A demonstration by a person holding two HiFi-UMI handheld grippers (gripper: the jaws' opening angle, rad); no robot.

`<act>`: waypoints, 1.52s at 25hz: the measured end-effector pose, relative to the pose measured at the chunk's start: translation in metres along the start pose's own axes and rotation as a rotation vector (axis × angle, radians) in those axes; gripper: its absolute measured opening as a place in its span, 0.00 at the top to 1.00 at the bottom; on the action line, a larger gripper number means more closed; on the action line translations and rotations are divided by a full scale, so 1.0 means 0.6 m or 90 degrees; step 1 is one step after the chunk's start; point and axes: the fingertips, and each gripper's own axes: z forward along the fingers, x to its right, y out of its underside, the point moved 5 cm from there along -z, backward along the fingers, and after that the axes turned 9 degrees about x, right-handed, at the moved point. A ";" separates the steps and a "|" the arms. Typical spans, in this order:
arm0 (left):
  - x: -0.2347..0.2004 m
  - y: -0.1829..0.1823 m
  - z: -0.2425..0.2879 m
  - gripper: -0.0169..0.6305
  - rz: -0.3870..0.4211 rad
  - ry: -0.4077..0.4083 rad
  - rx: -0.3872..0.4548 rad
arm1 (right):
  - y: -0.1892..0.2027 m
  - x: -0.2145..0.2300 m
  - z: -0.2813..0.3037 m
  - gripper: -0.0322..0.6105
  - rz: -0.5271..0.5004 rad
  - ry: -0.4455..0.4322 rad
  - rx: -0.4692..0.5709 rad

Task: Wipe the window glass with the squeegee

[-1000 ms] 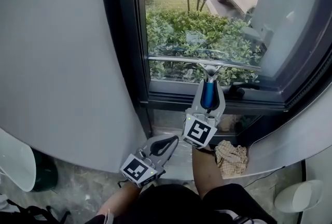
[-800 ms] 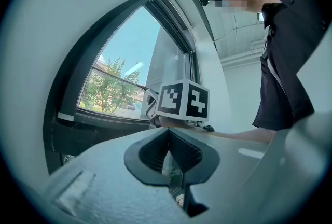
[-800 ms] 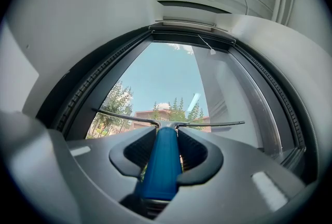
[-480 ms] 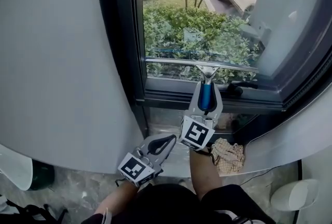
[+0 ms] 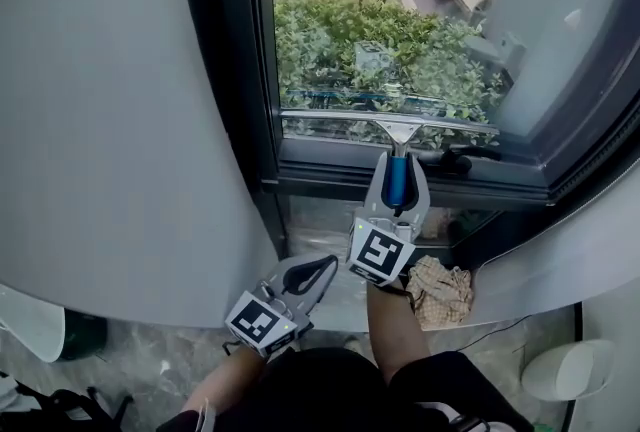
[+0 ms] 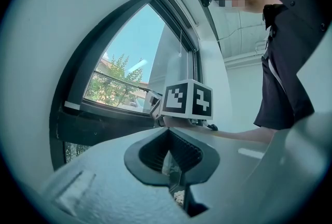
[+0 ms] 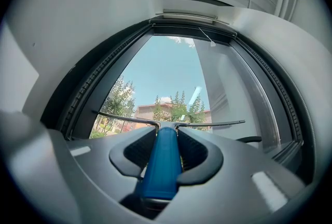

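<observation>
Finishing the stroke with the squeegee (image 5: pixel 400 129), clamped by its blue handle (image 7: pixel 162 163) in the right gripper (image 5: pixel 398 170), blade across the window glass (image 5: pixel 400 30) just above its bottom edge: press evenly, hold level, stop at the frame (image 5: pixel 310 182). Leave the left gripper (image 5: pixel 328 269) closed, empty, low.

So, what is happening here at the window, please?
A person holds a gripper in each hand and is wiping the window glass. The right gripper is shut on the blue handle of the squeegee, whose blade lies level across the lower part of the pane, just above the bottom frame. The left gripper is shut and empty, held low and away from the window. A crumpled cloth lies below the window.
</observation>
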 end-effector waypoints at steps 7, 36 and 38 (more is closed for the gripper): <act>-0.003 -0.010 0.007 0.98 0.008 -0.010 0.011 | -0.024 0.018 -0.015 0.74 0.006 -0.019 0.025; 0.130 -0.012 -0.096 0.98 0.061 -0.222 0.047 | -0.107 0.322 -0.238 0.74 0.126 -0.146 0.033; 0.140 -0.022 -0.127 0.98 0.059 -0.219 0.055 | -0.128 0.312 -0.270 0.74 0.131 -0.146 0.027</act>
